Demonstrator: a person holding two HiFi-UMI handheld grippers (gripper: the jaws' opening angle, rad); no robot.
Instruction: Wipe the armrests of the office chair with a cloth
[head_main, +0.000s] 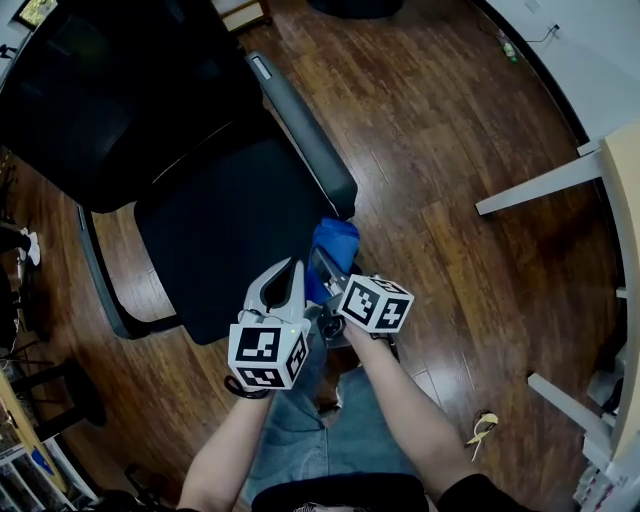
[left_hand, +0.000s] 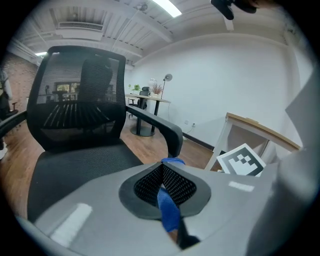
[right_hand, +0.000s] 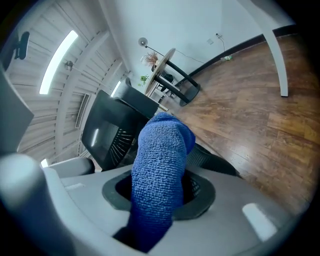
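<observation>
**Both claws on the cloth, right by the armrest**

My left claw (left_hand: 163, 172) is pinched shut on a thin edge of the blue cloth (head_main: 336, 243). My right claw (head_main: 322, 270) is clamped on the fat, bunched-up part. The cloth sits at the front end of the office chair's armrest (head_main: 305, 135), just beside the black seat (head_main: 225, 225).

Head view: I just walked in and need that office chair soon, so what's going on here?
A person holds a gripper in each hand in front of the black mesh office chair. The left gripper and right gripper are both shut on one blue microfibre cloth; the left pinches only a thin strip. The cloth sits at the front end of the dark padded armrest. Whether it touches is unclear.
</observation>
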